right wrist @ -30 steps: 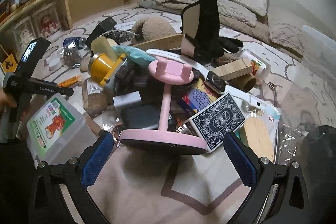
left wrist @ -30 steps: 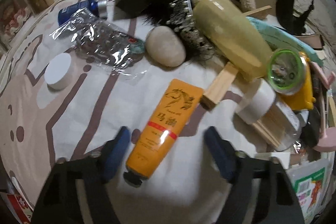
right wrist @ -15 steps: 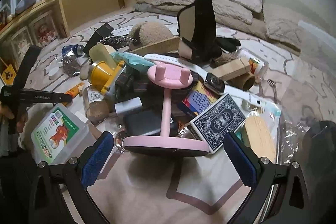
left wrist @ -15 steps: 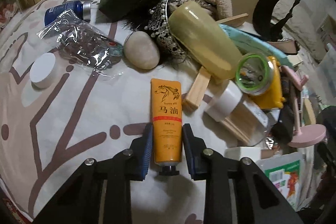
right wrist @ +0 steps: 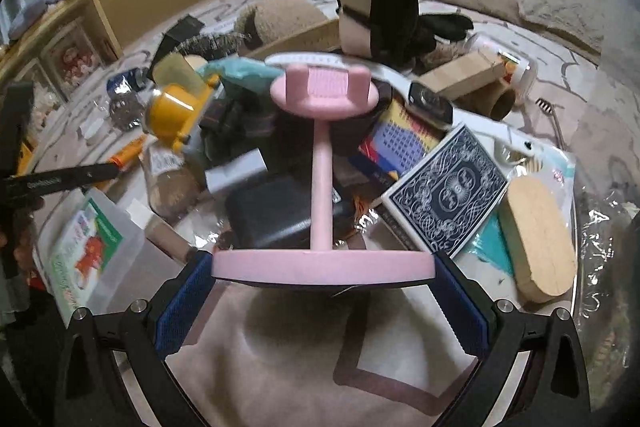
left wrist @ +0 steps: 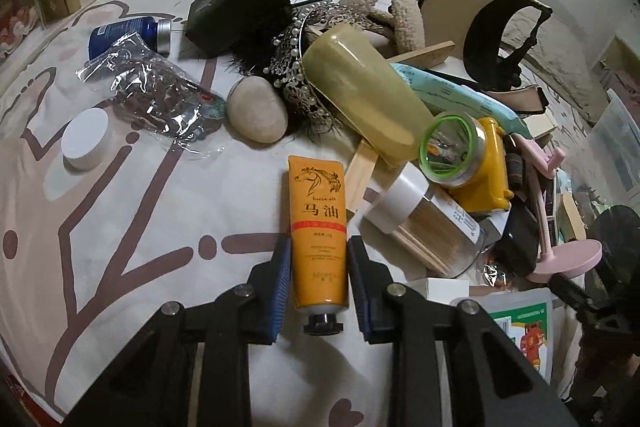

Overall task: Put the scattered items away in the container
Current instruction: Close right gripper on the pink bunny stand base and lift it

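An orange hand-cream tube (left wrist: 319,233) with a black cap lies on the patterned bedsheet (left wrist: 120,227). My left gripper (left wrist: 319,277) is shut on its lower half, a blue pad on each side. In the right wrist view a pink phone stand (right wrist: 323,259) lies on its side at the front of a heap of clutter. My right gripper (right wrist: 322,297) is wide open with its pads touching both ends of the stand's round base. The orange tube also shows there (right wrist: 129,155), beside the left tool.
Around the tube lie a pebble (left wrist: 257,114), white lid (left wrist: 85,138), crinkled plastic (left wrist: 154,95), olive bottle (left wrist: 362,95), yellow lamp (left wrist: 478,163) and toothpick jar (left wrist: 424,223). A card box (right wrist: 444,191), wooden block (right wrist: 538,247) and clear lidded box (right wrist: 88,247) flank the stand.
My left gripper has closed on the orange tube, which now points straight ahead. My right gripper has moved forward until the pink stand's base sits between its pads.
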